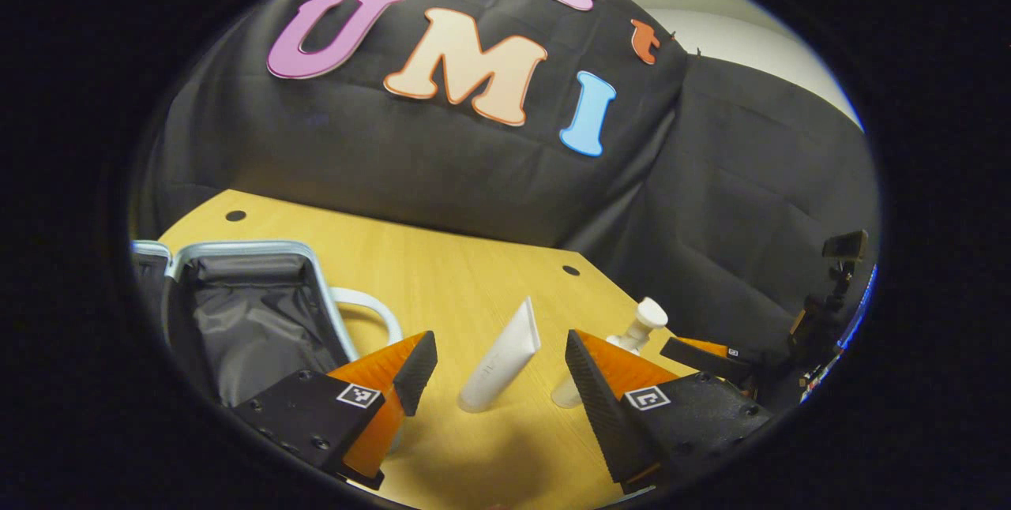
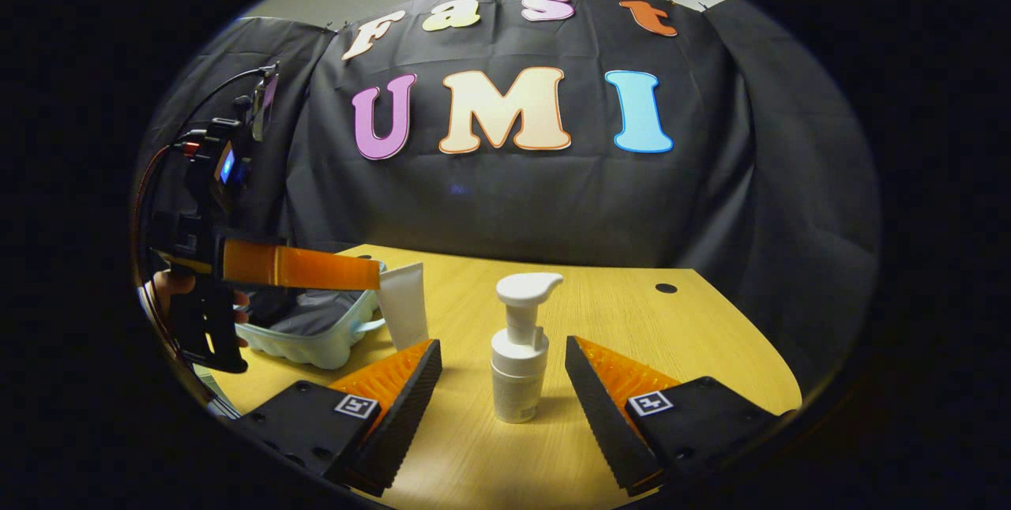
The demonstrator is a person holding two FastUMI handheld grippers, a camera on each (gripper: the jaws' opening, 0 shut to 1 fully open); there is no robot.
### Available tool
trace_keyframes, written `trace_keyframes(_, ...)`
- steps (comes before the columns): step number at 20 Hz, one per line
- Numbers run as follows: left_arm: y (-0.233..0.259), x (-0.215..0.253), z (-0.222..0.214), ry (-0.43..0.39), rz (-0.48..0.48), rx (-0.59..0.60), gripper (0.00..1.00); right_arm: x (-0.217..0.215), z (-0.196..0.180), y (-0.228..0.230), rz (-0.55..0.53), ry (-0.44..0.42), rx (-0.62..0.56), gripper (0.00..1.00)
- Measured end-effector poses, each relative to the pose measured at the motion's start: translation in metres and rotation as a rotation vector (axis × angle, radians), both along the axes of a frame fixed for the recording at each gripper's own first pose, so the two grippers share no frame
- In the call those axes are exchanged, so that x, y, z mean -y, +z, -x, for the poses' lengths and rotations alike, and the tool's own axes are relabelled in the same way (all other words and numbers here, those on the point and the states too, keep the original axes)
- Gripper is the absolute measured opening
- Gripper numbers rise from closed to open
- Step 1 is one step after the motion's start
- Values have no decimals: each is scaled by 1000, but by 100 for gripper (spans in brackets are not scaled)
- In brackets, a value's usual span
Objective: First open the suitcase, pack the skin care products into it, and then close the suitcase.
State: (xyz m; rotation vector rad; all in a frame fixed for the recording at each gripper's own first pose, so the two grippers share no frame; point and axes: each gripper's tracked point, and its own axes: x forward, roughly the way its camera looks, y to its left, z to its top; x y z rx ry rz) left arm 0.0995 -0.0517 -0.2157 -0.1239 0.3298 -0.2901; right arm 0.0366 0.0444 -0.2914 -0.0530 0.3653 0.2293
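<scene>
The suitcase (image 1: 253,313) lies open on the counter (image 1: 474,273) at 9 o'clock, so opening is done. The tube (image 1: 501,360) and pump bottle (image 2: 519,360) stand unpacked, each between apart jaws of the left gripper (image 1: 499,368) and right gripper (image 2: 503,372). Packing and closing remain.

In the left gripper view, the open suitcase (image 1: 237,313) is cut off at the near left edge, so only its far corner and part of the lining show, and the pump bottle (image 1: 632,336) is half hidden behind the left gripper's (image 1: 499,384) right finger. In the right gripper view, the left gripper (image 2: 316,269) crosses in front of the suitcase (image 2: 316,336) and covers the top of the white tube (image 2: 403,305), and the hand (image 2: 170,285) holding it is mostly hidden.
</scene>
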Motion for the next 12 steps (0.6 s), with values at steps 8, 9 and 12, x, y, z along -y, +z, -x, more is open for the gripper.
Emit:
trace_keyframes(8, -52, 10, -35, 46, -43, -83, 89, 2, -19, -27, 5, 34, -19, 99)
trace_keyframes(9, -57, 12, -38, 50, -44, -98, 94, 2, -22, -30, 1, 36, -25, 99)
trace_keyframes(12, -69, 9, -44, 70, -64, -124, 81, 3, -27, -42, -10, 45, -49, 99)
